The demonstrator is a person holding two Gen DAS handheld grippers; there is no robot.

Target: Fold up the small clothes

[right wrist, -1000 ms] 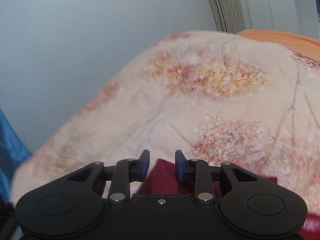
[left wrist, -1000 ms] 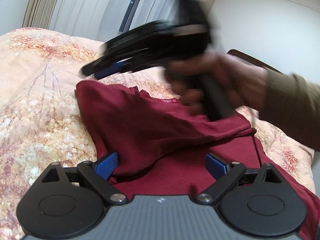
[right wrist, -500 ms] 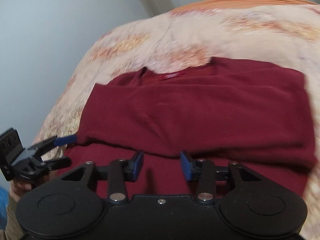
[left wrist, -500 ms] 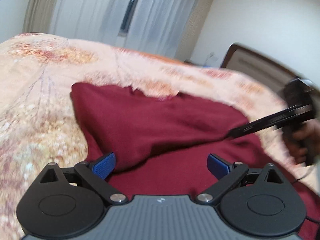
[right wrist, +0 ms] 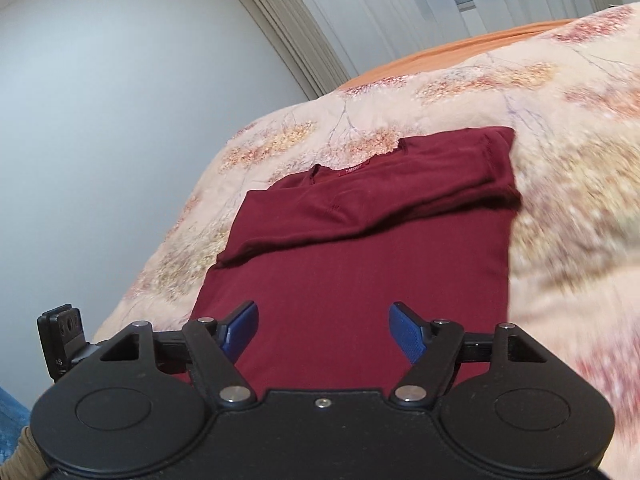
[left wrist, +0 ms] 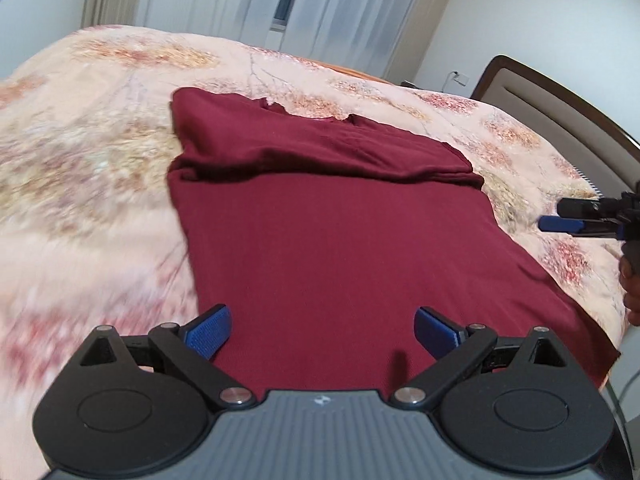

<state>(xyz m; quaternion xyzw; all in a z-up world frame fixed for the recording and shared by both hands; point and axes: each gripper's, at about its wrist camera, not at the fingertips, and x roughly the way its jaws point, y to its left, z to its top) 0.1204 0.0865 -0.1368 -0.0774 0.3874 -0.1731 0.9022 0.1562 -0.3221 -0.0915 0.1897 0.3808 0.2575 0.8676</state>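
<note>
A dark red shirt lies flat on the bed, its sleeves folded across the chest below the collar. The left gripper hovers over the shirt's near hem, open, with nothing between its blue pads. In its own view the right gripper hangs above the lower part of the same shirt; its jaws are opening and only cloth lies beneath them, untouched. From the left wrist view the right gripper shows at the far right edge, off the shirt's side, with a hand below it.
A floral beige bedspread covers the bed all around the shirt. A dark wooden headboard stands at the right, curtains behind the bed. An orange sheet edge shows at the far side. A grey wall lies left.
The right gripper let go of the folded sleeve, swung away to the shirt's right side and spread its jaws. The left gripper pulled back toward the hem, so more of the shirt shows.
</note>
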